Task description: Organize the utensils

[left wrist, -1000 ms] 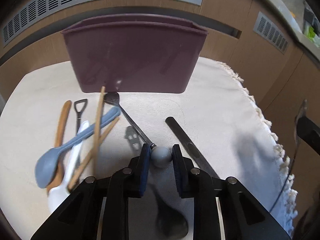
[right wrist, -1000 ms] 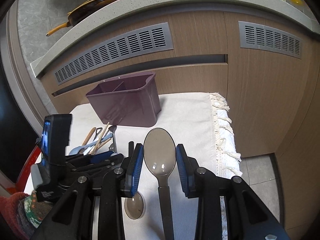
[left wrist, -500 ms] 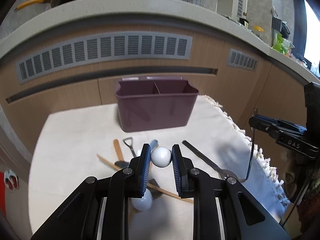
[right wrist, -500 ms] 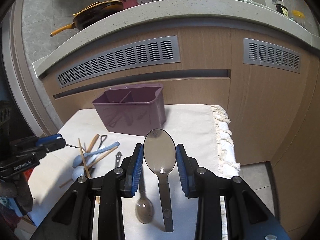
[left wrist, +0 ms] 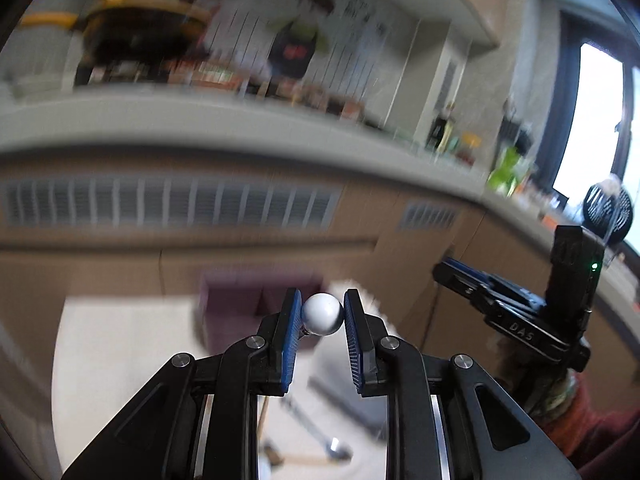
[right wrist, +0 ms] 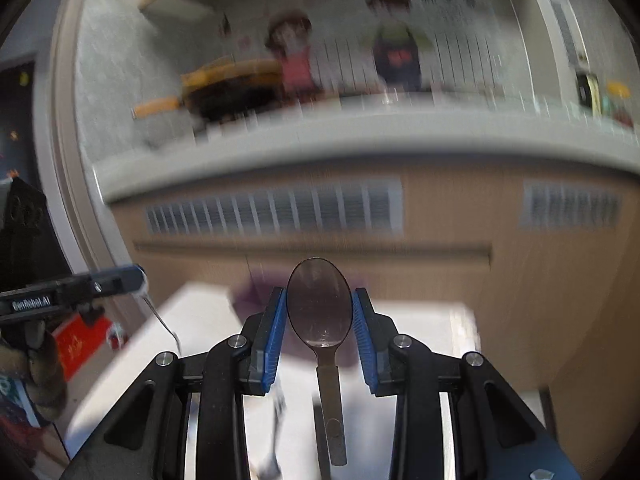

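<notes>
My left gripper (left wrist: 321,312) is shut on the white ball end of a thin metal utensil (left wrist: 322,314), held high above the table; its shaft hangs down in the right wrist view (right wrist: 162,322). My right gripper (right wrist: 319,312) is shut on the bowl of a smoky translucent spoon (right wrist: 319,308), whose handle points back toward the camera. The purple utensil holder (left wrist: 240,304) stands blurred beyond the left fingers and shows behind the spoon in the right wrist view (right wrist: 256,296). Each gripper shows in the other's view: the right one (left wrist: 500,304), the left one (right wrist: 72,288).
A cream cloth (left wrist: 128,360) covers the table in front of wooden cabinets with vent grilles (left wrist: 168,208). Several utensils lie blurred on the cloth below the left gripper (left wrist: 320,452). The cloth's fringed edge (right wrist: 464,336) is on the right. A counter with a pan (right wrist: 232,80) is above.
Both grippers have risen and tilted upward with their utensils still held. The holder and table have dropped low in both views, which are now motion-blurred.
</notes>
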`<move>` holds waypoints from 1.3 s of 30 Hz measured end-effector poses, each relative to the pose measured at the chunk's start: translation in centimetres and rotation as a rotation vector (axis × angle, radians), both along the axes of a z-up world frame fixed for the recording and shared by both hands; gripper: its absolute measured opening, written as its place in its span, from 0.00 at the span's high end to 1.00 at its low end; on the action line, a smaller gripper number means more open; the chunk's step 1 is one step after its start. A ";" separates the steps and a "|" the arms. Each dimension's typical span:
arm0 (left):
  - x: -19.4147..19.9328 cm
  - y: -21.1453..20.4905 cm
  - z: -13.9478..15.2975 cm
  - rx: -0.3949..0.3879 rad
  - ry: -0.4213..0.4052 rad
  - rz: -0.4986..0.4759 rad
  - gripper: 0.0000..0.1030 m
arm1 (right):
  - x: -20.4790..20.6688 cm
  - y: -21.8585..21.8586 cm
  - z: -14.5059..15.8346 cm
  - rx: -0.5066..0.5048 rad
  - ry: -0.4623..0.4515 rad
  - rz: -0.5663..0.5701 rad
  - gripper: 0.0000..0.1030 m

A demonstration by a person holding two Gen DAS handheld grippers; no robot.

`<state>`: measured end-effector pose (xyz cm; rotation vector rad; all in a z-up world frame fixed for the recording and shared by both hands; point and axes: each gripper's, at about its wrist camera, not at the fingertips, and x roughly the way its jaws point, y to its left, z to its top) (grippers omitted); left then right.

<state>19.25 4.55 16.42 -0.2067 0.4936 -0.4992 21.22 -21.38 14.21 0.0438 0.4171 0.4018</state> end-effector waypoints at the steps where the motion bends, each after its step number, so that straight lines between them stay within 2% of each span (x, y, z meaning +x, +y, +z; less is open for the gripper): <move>1: 0.9 0.1 1.4 -0.019 -0.020 -0.012 0.78 | 0.8 0.3 1.8 0.016 -0.050 0.002 0.70; 3: 2.6 0.3 2.8 -0.045 -0.044 -0.024 0.78 | 2.6 1.1 3.9 0.027 -0.099 0.005 0.70; 5: 4.4 0.4 3.4 -0.051 -0.068 -0.019 0.78 | 5.0 2.1 4.7 0.039 -0.115 0.001 0.70; 8: 8.0 0.6 2.4 -0.083 -0.038 -0.033 0.78 | 8.4 3.2 3.8 0.061 -0.112 0.003 0.70; 12: 12.3 1.2 -1.1 -0.122 0.040 -0.049 0.78 | 12.2 4.9 0.8 0.083 -0.073 0.026 0.70; 16: 14.8 1.6 -5.7 -0.148 0.137 -0.051 0.78 | 14.8 5.8 -3.4 0.043 -0.013 0.021 0.70; 22: 16.8 1.3 -10.7 -0.145 0.246 -0.055 0.78 | 15.6 5.6 -8.6 -0.004 0.119 0.011 0.69; 26: 16.8 0.6 -12.0 -0.102 0.263 -0.034 0.75 | 16.2 6.0 -10.7 -0.040 0.234 0.073 0.69; 27: 16.5 0.7 -11.8 -0.094 0.252 -0.019 0.71 | 16.3 6.2 -11.0 -0.070 0.259 0.082 0.69; 30: 14.5 1.4 -10.1 -0.078 0.193 0.029 0.53 | 14.8 6.2 -9.8 -0.111 0.211 0.069 0.69; 33: 11.5 2.1 -8.3 -0.026 0.109 0.113 0.52 | 11.6 5.1 -7.1 -0.121 0.116 0.049 0.69; 34: 10.1 2.4 -7.9 0.003 0.068 0.147 0.52 | 10.6 4.8 -6.9 -0.132 0.114 0.048 0.68; 36: 8.0 2.7 -8.1 0.072 0.028 0.219 0.52 | 9.3 4.6 -7.8 -0.166 0.180 0.080 0.68; 39: 5.9 2.9 -10.0 0.143 0.086 0.245 0.52 | 7.4 5.0 -11.7 -0.263 0.306 0.127 0.68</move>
